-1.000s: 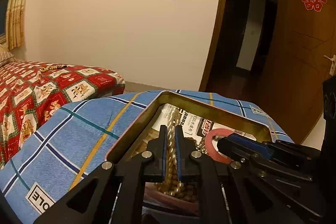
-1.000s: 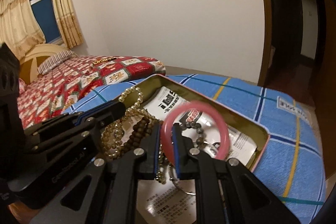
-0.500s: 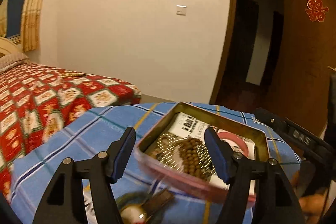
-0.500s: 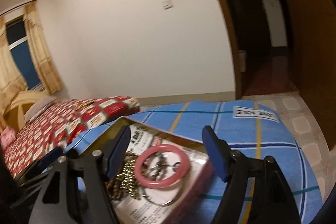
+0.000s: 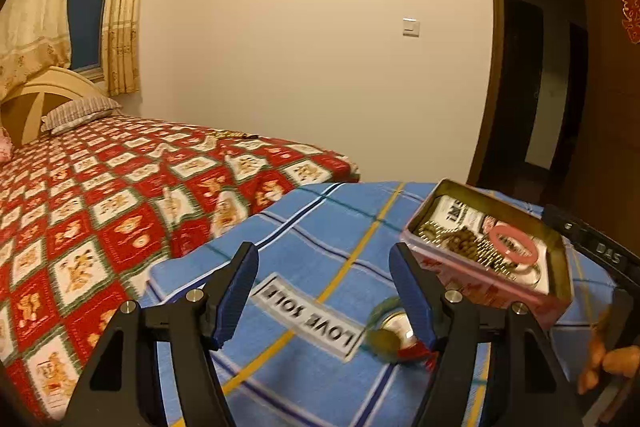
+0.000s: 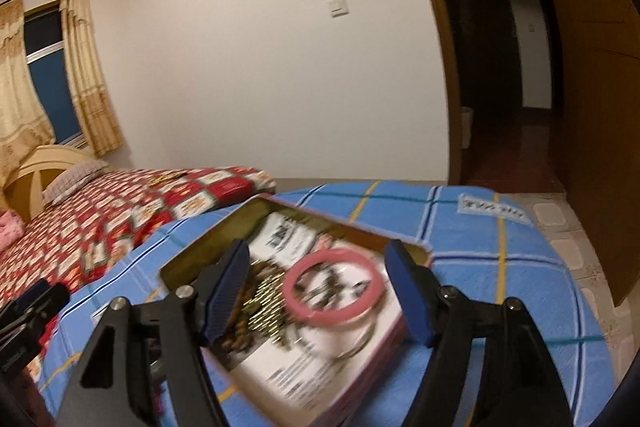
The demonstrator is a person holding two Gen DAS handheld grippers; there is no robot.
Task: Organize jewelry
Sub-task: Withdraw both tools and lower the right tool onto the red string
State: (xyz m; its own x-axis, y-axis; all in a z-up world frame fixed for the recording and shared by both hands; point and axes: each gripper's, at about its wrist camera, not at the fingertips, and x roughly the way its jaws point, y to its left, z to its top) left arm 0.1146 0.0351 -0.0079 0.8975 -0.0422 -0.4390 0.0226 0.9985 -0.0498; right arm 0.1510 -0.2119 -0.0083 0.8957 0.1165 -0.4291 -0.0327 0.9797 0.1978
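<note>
Open tin box (image 6: 224,247) sits on blue plaid cloth (image 5: 328,227), holding pink bangle (image 6: 334,285), brown bead string (image 5: 462,241), small pale beads (image 6: 266,297) over printed paper (image 6: 288,239); blurry; more jewelry, green ring with red tassel (image 5: 394,341), lies on cloth just beside box; left gripper (image 5: 324,297) jaws wide apart, empty, above cloth; right gripper (image 6: 316,293) jaws wide apart, empty, over box; red patterned bed (image 5: 120,195) behind.

A tin (image 5: 476,269) holding a bangle (image 5: 515,243) and beads (image 5: 460,239) is set on a cloth (image 5: 320,227) at right, with a bed (image 5: 120,195) at left behind.
</note>
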